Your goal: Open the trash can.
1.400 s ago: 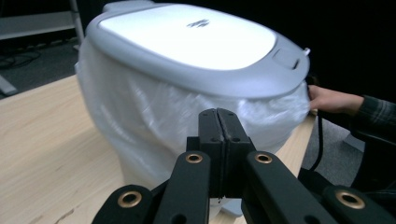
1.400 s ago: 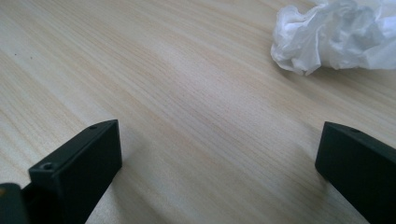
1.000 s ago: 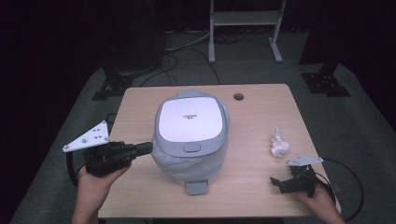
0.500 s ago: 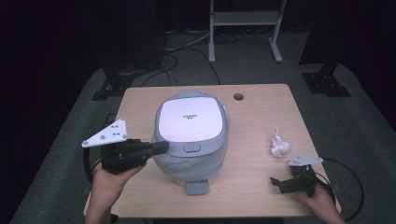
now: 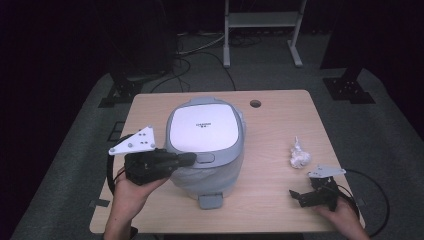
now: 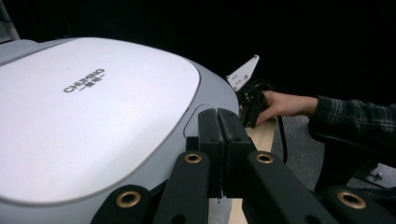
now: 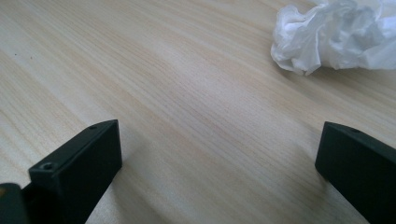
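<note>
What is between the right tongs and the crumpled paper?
Nothing but bare table. The right gripper view shows plain wood running from the open right tongs up to the paper.

The rice cooker (image 5: 205,145) looks like smooth plastic, its white lid semi-glossy; the desk (image 5: 280,125) is matt pale wood grain, perhaps laminate; the crumpled wad (image 5: 299,156) is soft white paper.

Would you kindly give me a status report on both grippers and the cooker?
Left gripper shut, empty, tips at the lid button of the grey-and-white rice cooker. Right gripper open, resting on the wooden table. Lid closed. Crumpled white tissue well aside; nothing in the way.
</note>
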Demonstrator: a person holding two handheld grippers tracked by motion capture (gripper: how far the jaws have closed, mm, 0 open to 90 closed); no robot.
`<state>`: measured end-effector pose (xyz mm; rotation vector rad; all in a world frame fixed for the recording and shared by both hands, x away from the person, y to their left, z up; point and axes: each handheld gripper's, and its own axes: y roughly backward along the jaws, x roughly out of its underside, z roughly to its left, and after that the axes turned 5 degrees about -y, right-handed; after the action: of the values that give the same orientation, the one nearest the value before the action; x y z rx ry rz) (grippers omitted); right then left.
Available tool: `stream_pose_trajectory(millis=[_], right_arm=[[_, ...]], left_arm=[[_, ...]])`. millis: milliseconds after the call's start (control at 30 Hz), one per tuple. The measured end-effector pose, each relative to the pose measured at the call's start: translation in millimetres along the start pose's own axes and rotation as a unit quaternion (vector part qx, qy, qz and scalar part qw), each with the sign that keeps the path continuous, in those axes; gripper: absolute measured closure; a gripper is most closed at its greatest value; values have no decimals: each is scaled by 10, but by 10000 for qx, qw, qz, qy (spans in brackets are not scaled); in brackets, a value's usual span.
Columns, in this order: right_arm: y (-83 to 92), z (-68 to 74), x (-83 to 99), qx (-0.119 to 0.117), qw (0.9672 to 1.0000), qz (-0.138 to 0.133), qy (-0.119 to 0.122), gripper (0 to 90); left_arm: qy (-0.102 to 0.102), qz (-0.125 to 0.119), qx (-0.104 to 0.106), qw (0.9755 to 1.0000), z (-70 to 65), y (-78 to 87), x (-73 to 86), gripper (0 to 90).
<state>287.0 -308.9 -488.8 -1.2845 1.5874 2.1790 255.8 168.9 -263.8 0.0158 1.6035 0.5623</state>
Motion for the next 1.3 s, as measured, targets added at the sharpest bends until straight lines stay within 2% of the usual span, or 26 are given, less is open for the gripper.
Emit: stream_pose_trajectory(millis=[367, 833, 900, 1000, 1033, 1067, 1133, 1167, 1300], right_arm=[[0, 0, 0, -1, 10000, -1, -1, 0], [0, 0, 0, 0, 10000, 0, 1, 0], [0, 0, 0, 1, 10000, 2, 0, 0], [-1, 0, 1, 0, 10000, -4, -2, 0], [1, 0, 0, 1, 10000, 2, 1, 0], [0, 0, 0, -1, 10000, -1, -2, 0], [0, 0, 0, 1, 10000, 0, -1, 0], [2, -1, 2, -9, 10000, 1, 6, 0], [3, -2, 3, -21, 10000, 0, 14, 0]], left_arm=[[-22, 48, 53, 10000, -16, -144, -42, 893], [-72, 160, -84, 9998, -36, -231, -70, 900], [-94, 240, -71, 9996, -46, -249, -68, 900], [-76, 221, 14, 9997, -45, -265, -60, 900], [-79, 148, -27, 9999, -48, -248, -64, 900], [-40, 25, 23, 10000, -44, -231, -61, 900], [-45, 57, -13, 10000, -39, -207, -60, 866], [-32, 26, -95, 9999, -26, -155, -39, 859], [27, -107, -169, 9998, 11, 8, -9, 849]])
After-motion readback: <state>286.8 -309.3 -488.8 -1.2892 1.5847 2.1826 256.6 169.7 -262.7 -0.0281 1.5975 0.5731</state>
